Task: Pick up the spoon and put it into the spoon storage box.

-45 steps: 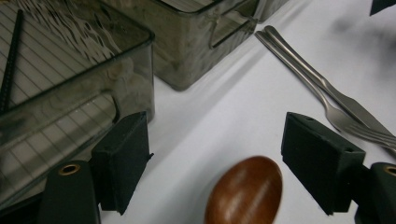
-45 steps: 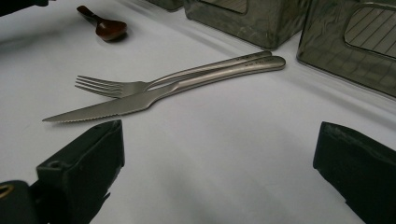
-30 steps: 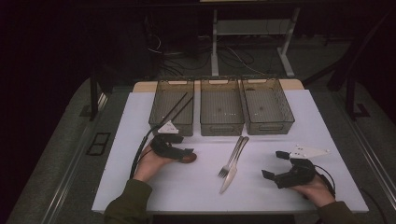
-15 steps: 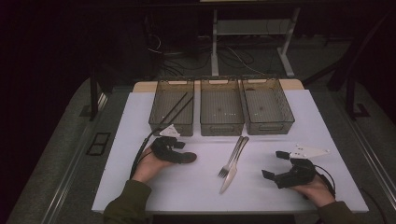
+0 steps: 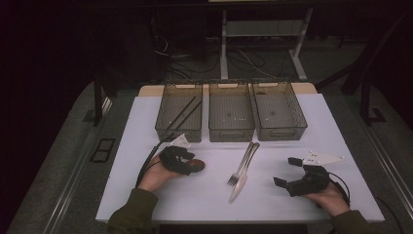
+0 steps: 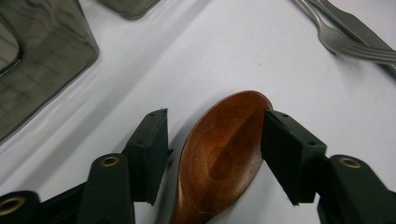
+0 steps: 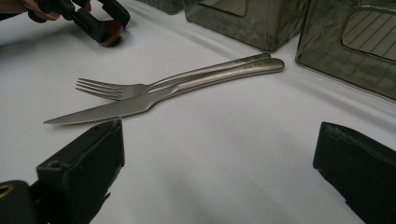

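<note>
A brown wooden spoon [image 6: 224, 149] lies on the white table, its bowl between the jaws of my left gripper [image 6: 217, 119]. The jaws have just been closing on it. The right pad [image 6: 289, 154] touches the bowl's rim, and the left pad [image 6: 149, 154] stands a sliver off it. In the high view this gripper [image 5: 192, 165] sits at the table's left with the spoon [image 5: 197, 166] at its tips. My right gripper [image 5: 285, 171] rests open at the front right with nothing between its jaws [image 7: 219, 140]. A steel fork [image 7: 112, 88] and knife [image 7: 102, 112] lie side by side ahead of it.
Three smoky clear bins stand in a row at the back: left [image 5: 179, 114], holding thin dark sticks, middle [image 5: 231, 114] and right [image 5: 279, 114]. The fork [image 5: 241, 165] and knife [image 5: 242, 185] lie mid-table. The white table top [image 5: 146, 195] ends near the person's sleeves.
The left gripper has slid a little right over the spoon's bowl and its jaws have narrowed around it. The right gripper, fork and knife have stayed put.
</note>
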The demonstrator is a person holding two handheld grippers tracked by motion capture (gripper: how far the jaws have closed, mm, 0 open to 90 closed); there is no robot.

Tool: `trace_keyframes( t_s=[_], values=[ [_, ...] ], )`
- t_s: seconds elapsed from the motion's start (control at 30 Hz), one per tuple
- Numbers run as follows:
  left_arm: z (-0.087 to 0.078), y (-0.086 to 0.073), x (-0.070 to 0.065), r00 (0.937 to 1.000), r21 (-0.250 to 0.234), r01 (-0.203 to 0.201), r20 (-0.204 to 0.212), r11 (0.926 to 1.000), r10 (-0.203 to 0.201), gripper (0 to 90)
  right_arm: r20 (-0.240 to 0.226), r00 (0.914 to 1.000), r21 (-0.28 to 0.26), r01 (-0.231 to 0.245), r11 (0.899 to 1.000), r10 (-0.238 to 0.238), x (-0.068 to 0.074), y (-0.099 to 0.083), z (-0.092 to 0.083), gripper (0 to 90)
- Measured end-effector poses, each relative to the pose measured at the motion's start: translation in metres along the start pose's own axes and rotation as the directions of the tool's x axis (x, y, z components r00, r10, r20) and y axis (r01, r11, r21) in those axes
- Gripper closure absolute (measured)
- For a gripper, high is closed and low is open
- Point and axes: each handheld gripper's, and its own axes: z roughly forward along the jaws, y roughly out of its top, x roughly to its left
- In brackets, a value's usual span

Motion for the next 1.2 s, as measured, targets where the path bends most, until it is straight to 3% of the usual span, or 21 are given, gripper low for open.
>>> trace_keyframes(
  t_s=[0.27,0.77,1.0,1.2],
  values=[
    [-0.003,-0.001,-0.008,0.9977,0.030,-0.067,-0.004,0.9973,0.068,50.5,0.001,1.0000,-0.002,-0.002,1.000,0.002,0.000,0.000,-0.001,1.4],
    [-0.006,-0.004,-0.016,0.9911,0.057,-0.133,0.005,0.9894,0.133,67.6,0.002,1.0000,-0.003,-0.007,1.000,0.007,0.000,0.000,-0.001,1.4],
    [-0.004,-0.004,-0.016,0.9922,0.056,-0.124,0.025,0.9908,0.122,77.6,0.001,1.0000,-0.004,-0.007,1.000,0.007,0.000,0.000,-0.001,1.5],
    [-0.005,-0.004,-0.015,0.9950,0.055,-0.094,0.038,0.9941,0.092,78.8,0.002,1.0000,-0.008,-0.004,1.000,0.004,-0.001,0.000,-0.002,1.5]
  ],
)
